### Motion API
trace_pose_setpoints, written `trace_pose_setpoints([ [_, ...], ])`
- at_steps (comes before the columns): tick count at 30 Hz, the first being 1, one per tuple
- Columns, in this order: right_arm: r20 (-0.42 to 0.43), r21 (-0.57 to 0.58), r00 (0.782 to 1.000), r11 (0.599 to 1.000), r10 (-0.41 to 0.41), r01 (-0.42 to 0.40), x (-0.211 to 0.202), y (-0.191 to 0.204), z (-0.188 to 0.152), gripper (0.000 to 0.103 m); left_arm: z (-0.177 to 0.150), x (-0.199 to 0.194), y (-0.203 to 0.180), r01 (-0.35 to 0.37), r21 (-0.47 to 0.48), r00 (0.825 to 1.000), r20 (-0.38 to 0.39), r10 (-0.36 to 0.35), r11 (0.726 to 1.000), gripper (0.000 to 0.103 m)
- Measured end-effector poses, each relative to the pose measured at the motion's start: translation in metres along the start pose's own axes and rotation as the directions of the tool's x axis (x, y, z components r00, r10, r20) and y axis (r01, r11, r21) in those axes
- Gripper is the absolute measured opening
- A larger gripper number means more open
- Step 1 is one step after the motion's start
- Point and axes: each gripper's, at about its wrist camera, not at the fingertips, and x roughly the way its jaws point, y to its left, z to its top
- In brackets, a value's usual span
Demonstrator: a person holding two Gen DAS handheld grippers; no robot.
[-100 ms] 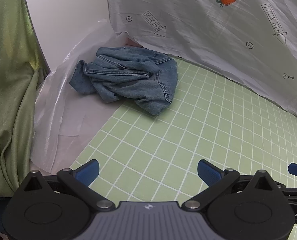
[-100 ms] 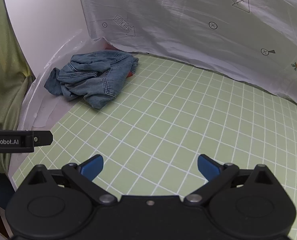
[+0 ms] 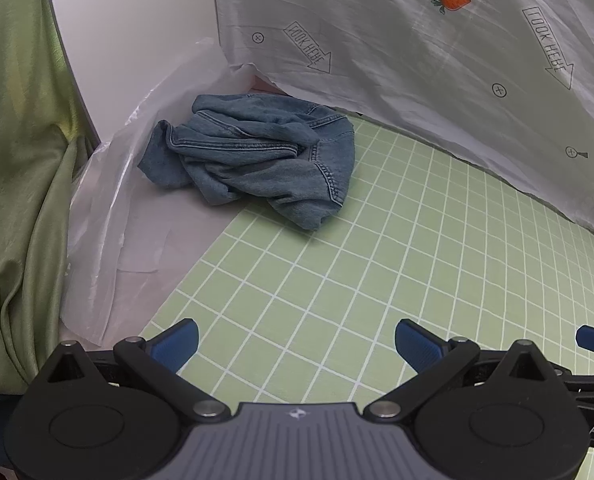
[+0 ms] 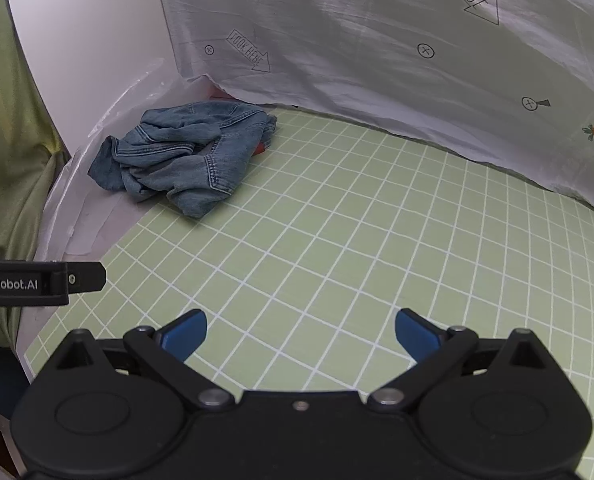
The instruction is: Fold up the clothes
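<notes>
My left gripper [image 3: 296, 344] hangs low over the green grid mat [image 3: 397, 264] with its two blue-padded fingers spread wide apart and nothing between them; only bare mat squares show in the gap. My right gripper [image 4: 301, 334] sits the same way over the same mat [image 4: 357, 240], jaws released and empty, blue pads well apart. The piece to be folded, a denim garment [image 3: 253, 156], lies crumpled in a loose heap at the far left corner of the work surface, well ahead of both grippers and touched by neither. From my left camera its nearer edge rests on the mat, while its far and left parts lie off the mat on a sheet of clear plastic film [image 3: 109, 216] that runs up against a white panel [image 3: 137, 40]. From my right camera the denim garment [image 4: 181, 156] shows seams and folds bunched together, and a small bit of something red peeks out at its right edge; I cannot tell what it is. Behind the heap and along the whole back of the mat hangs a white printed cloth [image 3: 417, 60] with carrots and arrow marks. A green curtain [image 3: 17, 160] hangs at the far left. At the left edge of my right camera's view a black bar lettered GenRobot.AI [image 4: 37, 283], part of my left gripper, juts in over the mat's edge.
</notes>
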Motion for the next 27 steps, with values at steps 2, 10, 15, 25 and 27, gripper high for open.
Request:
trace_pose_setpoints([
  [2, -0.001, 0.001, 1.0, 1.0, 0.0, 0.0, -0.0014, -0.0008, 0.0006, 0.102, 0.0001, 0.0002, 0.0001, -0.003, 0.001, 1.0, -0.001, 0.003, 1.0, 0.103],
  [10, -0.004, 0.003, 1.0, 1.0, 0.002, -0.002, -0.0016, -0.001, 0.0011, 0.102, -0.0054, -0.0002, -0.0004, -0.005, 0.0, 1.0, 0.002, 0.005, 1.0, 0.103],
  [15, 0.002, -0.002, 1.0, 1.0, 0.002, -0.002, -0.004, 0.0, 0.0003, 0.102, -0.0073, -0.0017, 0.0017, -0.003, -0.003, 1.0, 0.005, 0.003, 1.0, 0.103],
  [25, 0.004, -0.002, 1.0, 1.0, 0.004, -0.004, -0.0035, -0.0016, 0.0006, 0.102, -0.0093, -0.0037, 0.0051, -0.005, -0.012, 1.0, 0.008, 0.005, 1.0, 0.103],
  [27, 0.006, -0.003, 1.0, 1.0, 0.004, -0.004, -0.005, 0.0001, 0.0003, 0.102, -0.0095, -0.004, 0.0057, -0.006, -0.015, 1.0, 0.008, 0.006, 1.0, 0.103],
])
